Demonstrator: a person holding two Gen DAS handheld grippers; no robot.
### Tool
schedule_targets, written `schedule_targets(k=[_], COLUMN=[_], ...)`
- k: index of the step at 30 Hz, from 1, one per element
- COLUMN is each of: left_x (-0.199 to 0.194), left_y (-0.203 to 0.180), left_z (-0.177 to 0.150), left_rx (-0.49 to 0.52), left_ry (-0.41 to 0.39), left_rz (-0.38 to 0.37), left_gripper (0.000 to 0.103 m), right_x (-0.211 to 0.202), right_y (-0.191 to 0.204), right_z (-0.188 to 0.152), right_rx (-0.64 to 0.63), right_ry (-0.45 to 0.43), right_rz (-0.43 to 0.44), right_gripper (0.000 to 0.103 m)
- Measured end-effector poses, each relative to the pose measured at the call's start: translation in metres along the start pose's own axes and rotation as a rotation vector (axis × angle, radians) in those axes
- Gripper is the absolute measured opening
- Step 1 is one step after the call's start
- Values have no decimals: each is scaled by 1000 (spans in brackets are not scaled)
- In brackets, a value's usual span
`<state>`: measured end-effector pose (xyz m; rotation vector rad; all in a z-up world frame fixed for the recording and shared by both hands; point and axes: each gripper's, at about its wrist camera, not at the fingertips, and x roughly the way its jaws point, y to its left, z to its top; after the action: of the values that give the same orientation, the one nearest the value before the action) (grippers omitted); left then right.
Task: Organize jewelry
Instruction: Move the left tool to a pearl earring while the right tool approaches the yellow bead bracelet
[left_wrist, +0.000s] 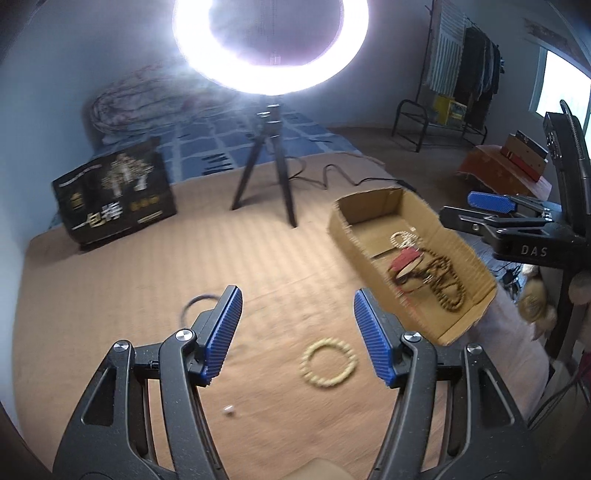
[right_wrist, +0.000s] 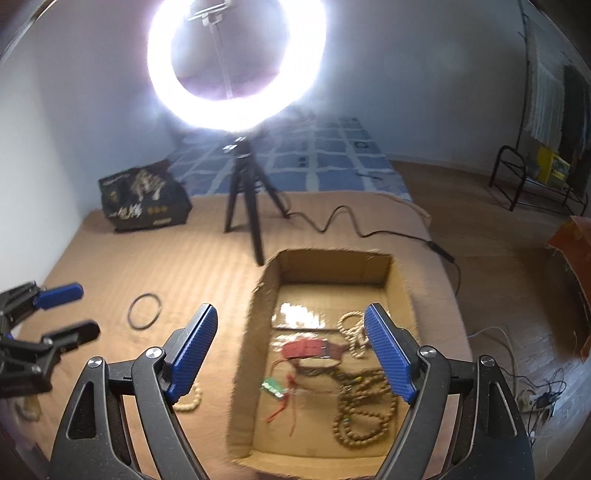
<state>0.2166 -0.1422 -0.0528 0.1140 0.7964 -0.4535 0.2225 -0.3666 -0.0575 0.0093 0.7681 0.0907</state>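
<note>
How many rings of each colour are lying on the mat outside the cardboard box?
Cream bead bracelet: 1
Black ring: 1
Total: 2
A cream bit at the right view's edge is too hidden to count.

Beaded jewelry (right_wrist: 354, 402) heaped in cardboard box (right_wrist: 243, 354)

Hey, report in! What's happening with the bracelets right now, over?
Both hand-held grippers open, empty. Cream beaded bracelet and thin black ring on the tan mat, outside the brown cardboard box. Nothing in the way.
</note>
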Motion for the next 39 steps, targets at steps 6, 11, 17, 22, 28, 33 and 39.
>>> schedule_targets(k=[6, 11, 17, 22, 28, 33, 39], left_x=[-21, -29, -34, -33, -22, -13, -5], left_y=[43, 78, 100, 101, 93, 90, 90], left_z=[-31, -61, -97, -123, -147, -160, -168], left_rx=[-34, -68, -112, -123, -115, -119, -116], left_ry=[7, 29, 60, 89, 142, 175, 200], left_rz=[50, 92, 95, 74, 37, 22, 18], left_gripper=[65, 65, 65, 57, 41, 40, 31], right_x=[1, 2, 8, 20, 34, 49, 65], right_y=[29, 52, 79, 95, 114, 125, 134], right_z=[-12, -24, -40, -52, -68, -78, -86], right_rx=[-28, -39, -80, -106, -166, -207, -260], right_ry=[26, 56, 92, 127, 180, 240, 299], right_rz=[47, 119, 187, 207, 233, 243, 231], right_gripper=[82, 82, 82, 82, 74, 60, 45])
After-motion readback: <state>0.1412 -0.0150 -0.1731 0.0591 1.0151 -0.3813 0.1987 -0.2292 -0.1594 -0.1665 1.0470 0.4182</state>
